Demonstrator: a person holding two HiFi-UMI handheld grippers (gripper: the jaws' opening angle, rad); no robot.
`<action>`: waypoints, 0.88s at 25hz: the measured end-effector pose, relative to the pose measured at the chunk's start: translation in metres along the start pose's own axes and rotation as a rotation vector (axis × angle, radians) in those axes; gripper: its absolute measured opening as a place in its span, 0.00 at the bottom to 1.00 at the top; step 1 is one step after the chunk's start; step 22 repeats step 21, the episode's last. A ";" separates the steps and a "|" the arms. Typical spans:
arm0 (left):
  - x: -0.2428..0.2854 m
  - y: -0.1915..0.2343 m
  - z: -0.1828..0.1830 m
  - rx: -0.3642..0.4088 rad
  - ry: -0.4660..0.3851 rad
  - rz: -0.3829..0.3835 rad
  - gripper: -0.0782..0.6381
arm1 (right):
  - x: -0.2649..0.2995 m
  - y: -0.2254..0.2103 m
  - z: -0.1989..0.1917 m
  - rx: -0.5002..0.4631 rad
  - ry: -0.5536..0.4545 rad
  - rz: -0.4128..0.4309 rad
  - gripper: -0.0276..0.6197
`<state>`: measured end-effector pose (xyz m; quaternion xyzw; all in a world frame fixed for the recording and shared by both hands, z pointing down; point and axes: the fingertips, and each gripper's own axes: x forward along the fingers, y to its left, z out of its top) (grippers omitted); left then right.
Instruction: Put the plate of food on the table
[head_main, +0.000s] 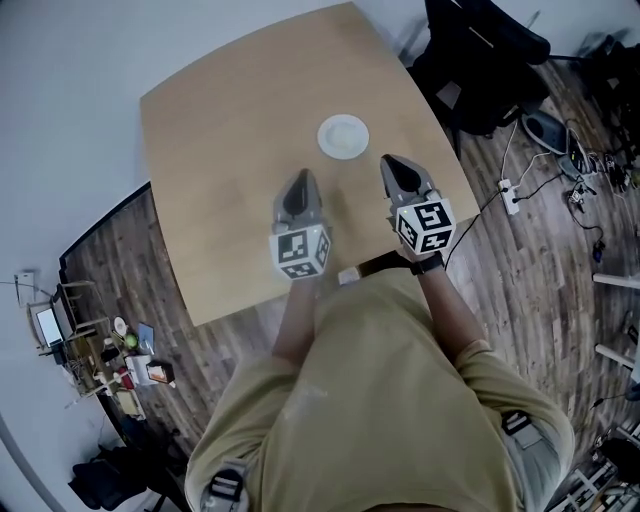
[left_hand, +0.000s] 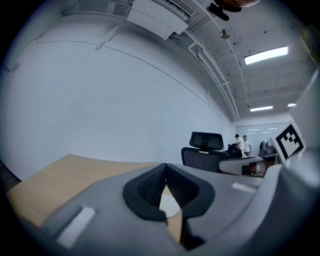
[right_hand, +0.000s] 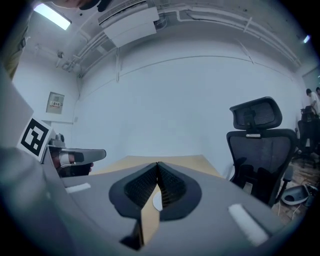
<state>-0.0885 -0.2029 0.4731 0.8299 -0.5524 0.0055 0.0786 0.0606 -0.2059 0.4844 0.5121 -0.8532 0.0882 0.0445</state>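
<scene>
1. Sitting on the table (head_main: 230, 130) is the white plate (head_main: 343, 137), past the middle on the far side, w/ nothing touching it. Can't tell if food is on it.
2. The left gripper (head_main: 300, 180) is hanging over the table near the plate, jaws squeezed together, holding nothing.
3. The right gripper (head_main: 392, 163) is hanging beside it, jaws pinched tight, empty too.
4. The putting-down step is prob done.
5. Next move is prob pulling both grippers back w/o bumping the plate.
</scene>
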 end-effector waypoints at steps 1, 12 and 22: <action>-0.002 -0.003 -0.001 0.001 0.001 -0.005 0.11 | -0.004 0.001 0.001 0.002 -0.011 0.004 0.05; -0.028 -0.034 -0.016 -0.053 0.003 -0.007 0.11 | -0.045 0.007 -0.004 0.000 -0.009 0.030 0.05; -0.033 -0.092 -0.022 -0.075 0.020 0.024 0.11 | -0.057 -0.001 -0.001 0.037 0.006 0.175 0.05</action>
